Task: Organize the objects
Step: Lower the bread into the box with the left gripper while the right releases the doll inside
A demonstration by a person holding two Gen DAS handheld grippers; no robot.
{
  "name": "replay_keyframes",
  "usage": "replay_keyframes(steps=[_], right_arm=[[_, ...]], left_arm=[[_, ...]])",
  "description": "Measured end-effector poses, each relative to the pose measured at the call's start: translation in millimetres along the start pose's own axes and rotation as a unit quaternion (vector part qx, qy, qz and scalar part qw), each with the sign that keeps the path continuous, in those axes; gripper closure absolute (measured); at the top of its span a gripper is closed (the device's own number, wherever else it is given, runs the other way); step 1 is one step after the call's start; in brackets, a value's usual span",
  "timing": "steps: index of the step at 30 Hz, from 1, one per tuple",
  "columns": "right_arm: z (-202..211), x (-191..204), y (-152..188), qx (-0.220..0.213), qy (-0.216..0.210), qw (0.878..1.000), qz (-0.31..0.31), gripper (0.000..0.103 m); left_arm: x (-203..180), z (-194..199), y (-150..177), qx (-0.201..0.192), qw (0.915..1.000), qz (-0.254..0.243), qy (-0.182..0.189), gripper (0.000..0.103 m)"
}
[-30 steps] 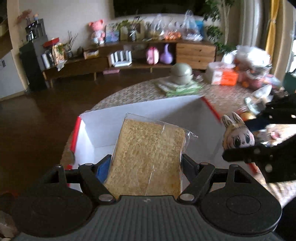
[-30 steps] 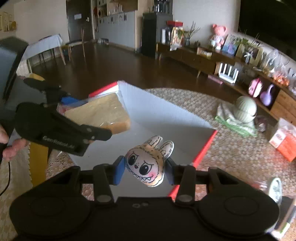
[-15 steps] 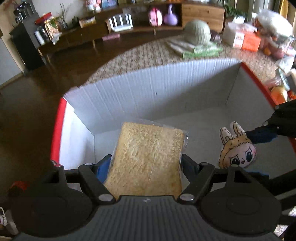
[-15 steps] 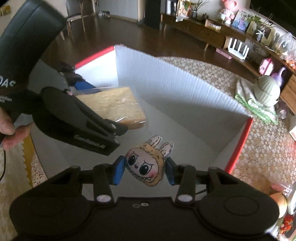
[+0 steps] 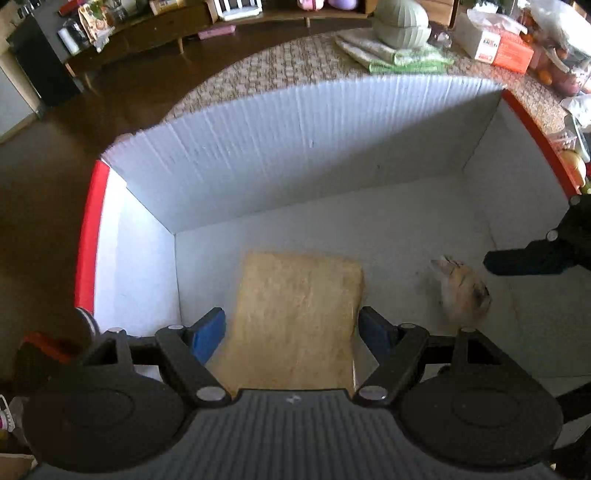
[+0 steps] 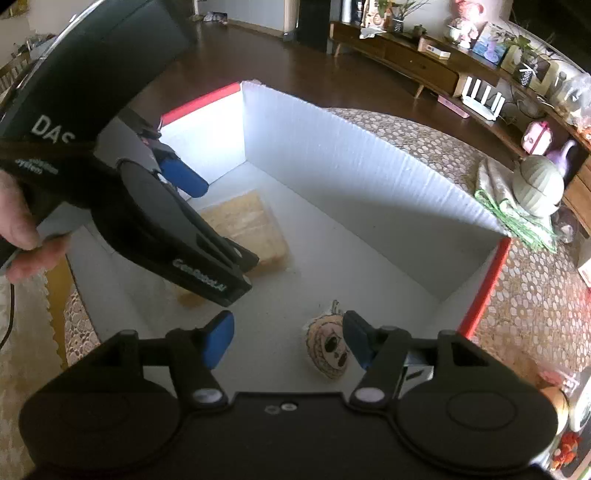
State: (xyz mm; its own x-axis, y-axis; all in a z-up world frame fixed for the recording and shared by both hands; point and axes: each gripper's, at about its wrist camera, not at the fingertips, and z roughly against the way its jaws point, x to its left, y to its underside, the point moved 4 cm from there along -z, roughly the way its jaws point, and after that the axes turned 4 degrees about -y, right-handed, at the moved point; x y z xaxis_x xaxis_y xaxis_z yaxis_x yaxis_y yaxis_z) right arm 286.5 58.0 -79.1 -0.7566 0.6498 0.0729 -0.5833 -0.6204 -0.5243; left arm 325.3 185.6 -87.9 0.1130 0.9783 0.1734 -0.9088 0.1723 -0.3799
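Observation:
A white cardboard box (image 5: 280, 155) with red edges stands on the table. A wrapped slice of bread (image 5: 299, 317) lies on the box floor, between the spread fingers of my open left gripper (image 5: 291, 332); it also shows in the right wrist view (image 6: 251, 225). A small bunny-eared plush face toy (image 5: 465, 291) lies on the box floor to the right of the bread. In the right wrist view the toy (image 6: 327, 347) lies just under my open right gripper (image 6: 288, 343), free of the pads. The box wall (image 6: 354, 162) rises behind.
The box sits on a round table with a woven cloth (image 6: 535, 295). A green-grey round pot on folded cloth (image 5: 400, 22) and an orange and white carton (image 5: 498, 44) stand behind the box. Fruit and bags (image 5: 572, 162) lie at the right.
Both grippers moved down into the box and opened. The bread and the plush toy left the pads and now lie on the box floor.

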Motion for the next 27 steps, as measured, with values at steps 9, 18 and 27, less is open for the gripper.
replay_keyframes(steps=[9, 18, 27], right_arm=[[40, 4, 7, -0.037, -0.009, 0.999, -0.002, 0.037], [95, 7, 24, -0.078, -0.01, 0.997, -0.009, 0.032], [154, 6, 48, -0.125, 0.001, 0.992, -0.014, 0.03]], left_arm=[[1, 27, 1, -0.043, 0.999, 0.011, 0.003, 0.019], [-14, 71, 10, -0.091, 0.9956, 0.02, 0.01, 0.019], [-35, 125, 25, -0.147, 0.9884, 0.032, 0.022, 0.019]])
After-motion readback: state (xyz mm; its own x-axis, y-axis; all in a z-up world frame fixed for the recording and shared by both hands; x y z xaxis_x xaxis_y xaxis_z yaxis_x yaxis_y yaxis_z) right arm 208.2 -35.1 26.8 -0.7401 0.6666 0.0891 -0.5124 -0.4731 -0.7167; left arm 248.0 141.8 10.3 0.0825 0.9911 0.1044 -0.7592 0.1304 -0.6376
